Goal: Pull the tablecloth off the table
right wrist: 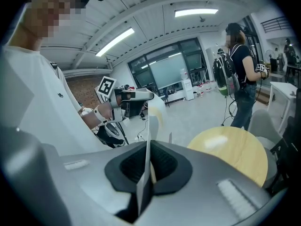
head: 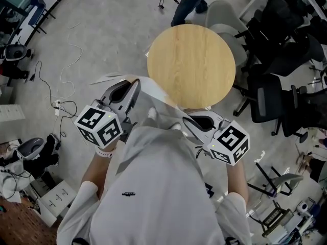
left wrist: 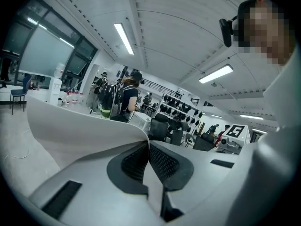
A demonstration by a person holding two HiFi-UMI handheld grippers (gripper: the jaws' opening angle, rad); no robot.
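The round wooden table (head: 191, 60) stands bare in front of me. The thin white tablecloth (head: 153, 93) hangs off it, stretched between my two grippers close to my chest, its far edge just over the table's near rim. My left gripper (head: 134, 87) is shut on the cloth's left end. My right gripper (head: 188, 120) is shut on its right end. In the left gripper view the tablecloth (left wrist: 80, 126) curves up and away from the closed left gripper (left wrist: 148, 149). In the right gripper view the tablecloth (right wrist: 149, 131) stands edge-on out of the right gripper (right wrist: 148, 166), with the table (right wrist: 233, 149) beyond.
Black office chairs (head: 278, 45) crowd the table's right side. A person (head: 190, 1) stands past the table's far edge, seen as a person with a backpack (right wrist: 237, 74). Cables (head: 56, 86) trail over the floor at left, with boxes and gear (head: 30, 157) at lower left.
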